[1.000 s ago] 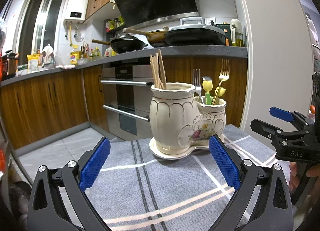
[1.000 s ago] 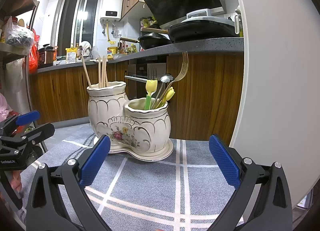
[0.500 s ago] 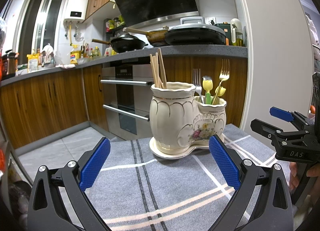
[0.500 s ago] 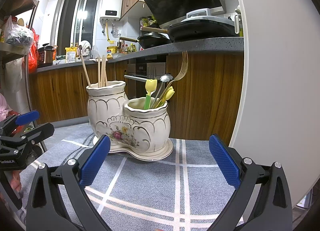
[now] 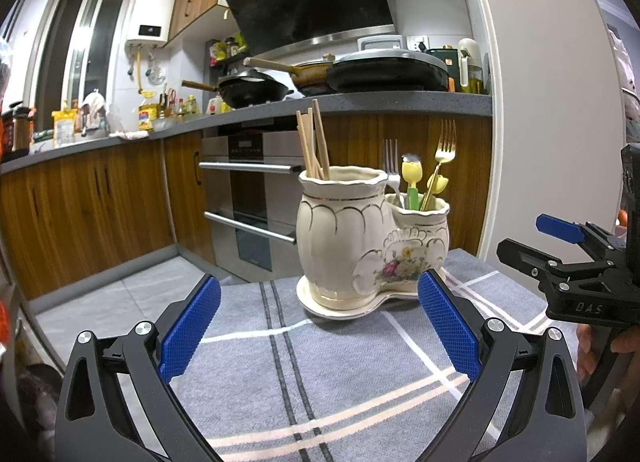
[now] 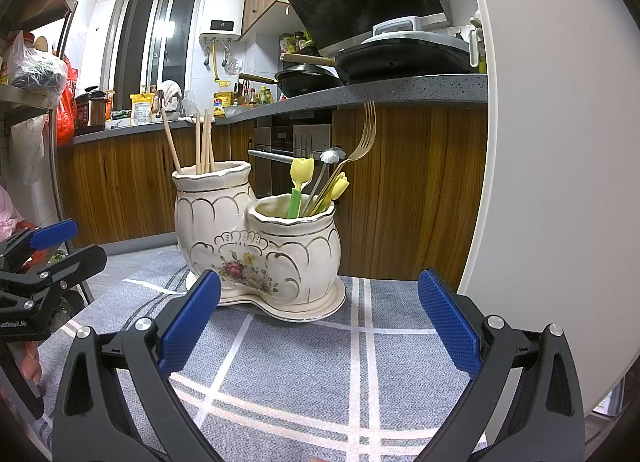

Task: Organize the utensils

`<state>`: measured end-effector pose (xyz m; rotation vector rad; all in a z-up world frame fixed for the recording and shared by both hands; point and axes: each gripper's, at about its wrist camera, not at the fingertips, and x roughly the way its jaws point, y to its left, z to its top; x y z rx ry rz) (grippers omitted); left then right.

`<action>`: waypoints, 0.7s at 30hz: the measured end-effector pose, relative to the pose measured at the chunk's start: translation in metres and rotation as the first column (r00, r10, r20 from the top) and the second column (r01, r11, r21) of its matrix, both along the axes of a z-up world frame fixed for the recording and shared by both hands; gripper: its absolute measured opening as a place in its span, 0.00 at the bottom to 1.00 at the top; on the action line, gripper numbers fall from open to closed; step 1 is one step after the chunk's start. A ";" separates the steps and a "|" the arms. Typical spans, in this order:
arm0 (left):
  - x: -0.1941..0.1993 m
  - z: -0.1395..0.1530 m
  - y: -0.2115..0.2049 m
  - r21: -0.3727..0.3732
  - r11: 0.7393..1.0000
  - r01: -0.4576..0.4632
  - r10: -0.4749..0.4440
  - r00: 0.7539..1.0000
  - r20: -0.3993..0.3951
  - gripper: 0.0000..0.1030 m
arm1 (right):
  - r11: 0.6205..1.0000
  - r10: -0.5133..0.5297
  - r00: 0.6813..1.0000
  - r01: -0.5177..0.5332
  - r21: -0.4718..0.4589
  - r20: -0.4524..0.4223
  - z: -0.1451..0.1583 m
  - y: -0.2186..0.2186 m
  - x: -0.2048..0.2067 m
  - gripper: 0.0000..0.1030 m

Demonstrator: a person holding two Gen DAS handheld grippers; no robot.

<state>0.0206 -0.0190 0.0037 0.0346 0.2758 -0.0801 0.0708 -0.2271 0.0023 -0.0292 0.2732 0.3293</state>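
Observation:
A cream ceramic double holder [image 5: 360, 246] [image 6: 256, 246] with a flower print stands on the grey striped cloth [image 5: 320, 374]. Its taller pot holds wooden chopsticks [image 5: 314, 145] [image 6: 202, 141]. The lower pot holds a gold fork [image 5: 442, 153] [image 6: 366, 133], a silver fork [image 5: 390, 165], a spoon [image 6: 332, 155] and yellow tulip-topped utensils [image 5: 412, 173] [image 6: 301, 171]. My left gripper [image 5: 320, 326] is open, short of the holder, with nothing between its blue pads. My right gripper [image 6: 320, 326] is also open and empty, facing the lower pot.
A white wall panel [image 6: 560, 141] rises close on the right of the cloth. Behind the holder run wooden cabinets [image 5: 80, 205], an oven [image 5: 248, 197] and a countertop with pans [image 5: 384, 73]. A metal shelf rack [image 6: 24, 101] with bags stands on the left in the right wrist view.

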 end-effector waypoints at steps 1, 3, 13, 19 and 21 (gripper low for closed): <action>0.001 -0.001 0.000 -0.002 1.000 -0.001 0.001 1.000 -0.004 0.95 | 1.000 0.000 1.000 0.000 0.000 0.000 0.000 0.000 0.000 0.95; 0.000 -0.001 0.000 -0.005 1.000 -0.003 0.003 1.000 -0.005 0.95 | 1.000 -0.002 1.000 0.002 0.001 -0.002 -0.002 -0.001 0.000 0.95; 0.002 -0.003 0.002 -0.007 0.999 -0.033 0.033 0.999 -0.017 0.95 | 0.998 -0.062 0.987 0.063 0.002 -0.146 -0.009 -0.012 0.017 0.95; 0.006 -0.003 0.007 -0.019 0.998 -0.058 0.058 0.998 -0.032 0.95 | 0.979 -0.169 0.846 0.083 -0.188 -0.506 -0.050 -0.002 0.072 0.95; 0.008 -0.004 0.009 -0.023 0.998 -0.059 0.058 0.997 -0.048 0.95 | 0.971 -0.184 0.823 0.068 -0.229 -0.537 -0.058 0.002 0.082 0.95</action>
